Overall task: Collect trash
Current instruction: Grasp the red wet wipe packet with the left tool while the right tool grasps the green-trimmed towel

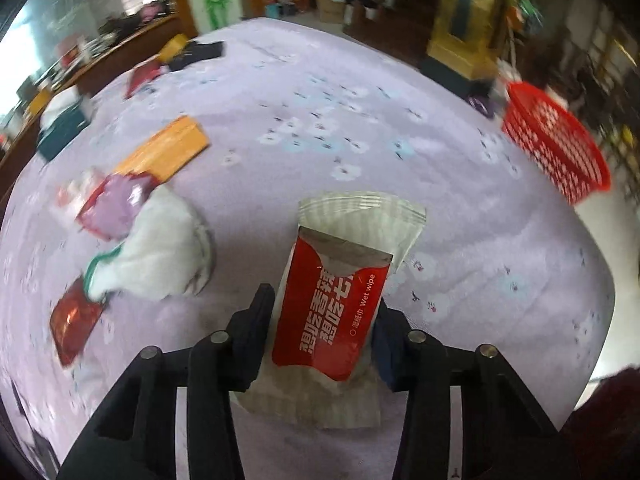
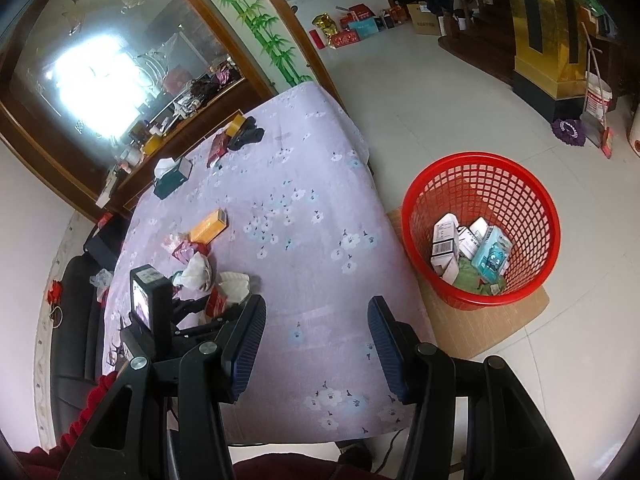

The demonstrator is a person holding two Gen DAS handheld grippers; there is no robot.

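My left gripper (image 1: pixel 320 320) is shut on a red and white wet wipe packet (image 1: pixel 334 304) and holds it above the purple flowered tablecloth (image 1: pixel 320 120). The red mesh basket (image 1: pixel 556 144) stands past the table's right edge. In the right wrist view the basket (image 2: pixel 480 176) sits on a mat on the floor and holds several boxes and wrappers. My right gripper (image 2: pixel 316 336) is open and empty above the table's near edge. The left gripper (image 2: pixel 192 312) shows at its left.
A crumpled white tissue (image 1: pixel 160 252), a purple wrapper (image 1: pixel 112 208), a red wrapper (image 1: pixel 74 324) and an orange box (image 1: pixel 168 148) lie at the left. A tissue box (image 2: pixel 172 176) and dark items (image 2: pixel 244 132) lie farther back. White tiled floor is at the right.
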